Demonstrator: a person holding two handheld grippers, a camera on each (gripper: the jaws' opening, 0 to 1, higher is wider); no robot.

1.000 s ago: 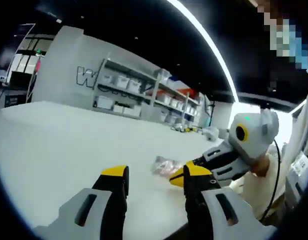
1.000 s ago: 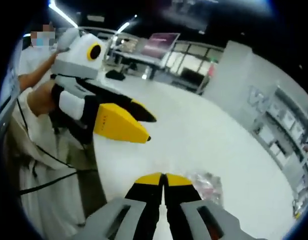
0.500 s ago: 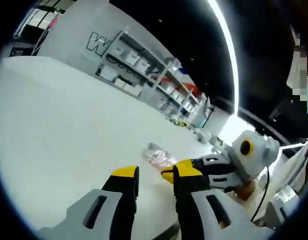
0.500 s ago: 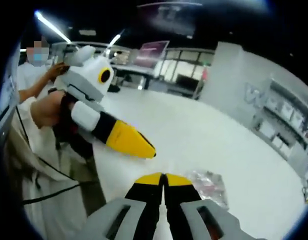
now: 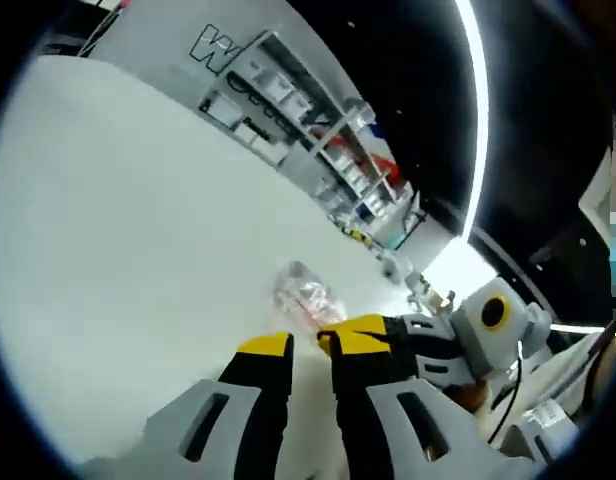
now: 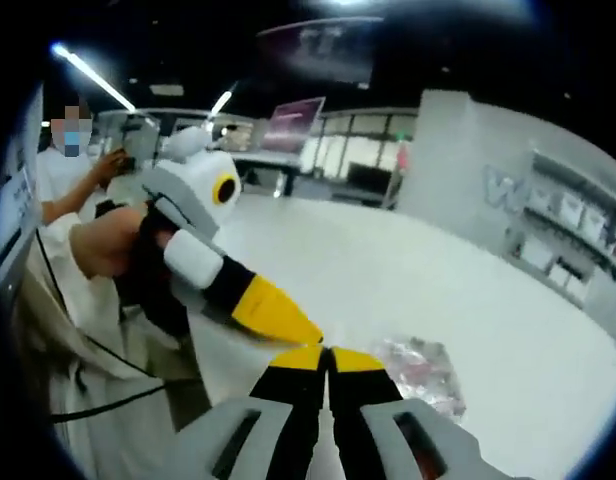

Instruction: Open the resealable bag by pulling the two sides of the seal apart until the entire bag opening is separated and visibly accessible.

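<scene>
The bag (image 5: pixel 303 297) lies sealed on the table (image 5: pixel 118 220); left gripper (image 5: pixel 308 346) jaws slightly apart, right gripper (image 6: pixel 328 356) jaws together, both near it to grasp the seal.

Clear bag (image 6: pixel 420 370), yellow-tipped black tools (image 6: pixel 327 362)

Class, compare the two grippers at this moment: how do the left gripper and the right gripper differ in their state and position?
The left gripper has a gap between its yellow-tipped fingers; the right gripper has its fingers pressed together. The left gripper stands short of the resealable bag on the white table, while the right gripper's tips sit beside the bag, though whether they grip it cannot be told. Both share grey bodies, black fingers and yellow tips, and both point toward the bag.
</scene>
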